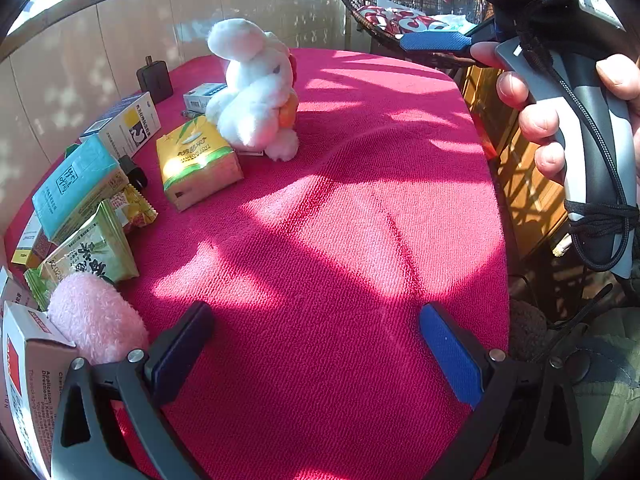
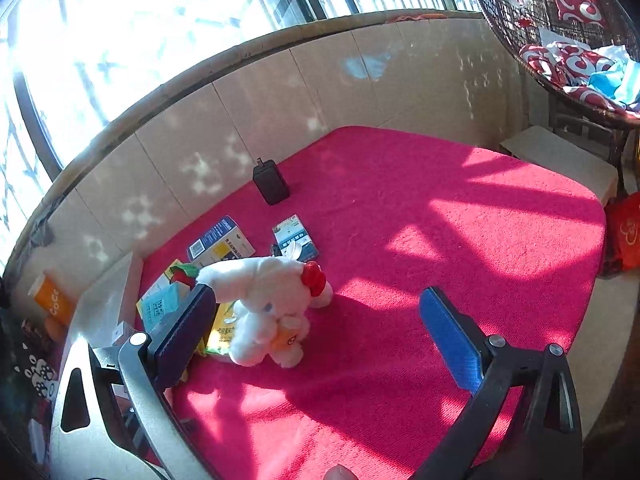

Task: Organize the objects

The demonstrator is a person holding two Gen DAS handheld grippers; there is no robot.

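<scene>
A red cloth (image 1: 340,208) covers the table, striped by sunlight and by shadows of the window grille. A tiled wall (image 2: 280,92) runs along the cloth's far edge below barred windows (image 2: 120,32); a wicker chair (image 2: 560,40) with red-and-white cushions stands beyond the far right corner. The white rabbit (image 1: 256,88) sits upright on the cloth, left of centre. Just in front of the rabbit lies a yellow pack (image 1: 196,160); behind it, a small blue-and-white box (image 1: 202,96) and, nearer the wall, a black charger (image 1: 154,80). Left of the rabbit, boxes and a green packet (image 1: 92,252) line the cloth's edge, ending at a pink plush (image 1: 96,316). The left gripper (image 1: 316,352) is wide open and empty over bare cloth. The right gripper (image 2: 316,332), gripped by a hand (image 1: 560,112), is likewise spread and empty, above the rabbit without touching it.
</scene>
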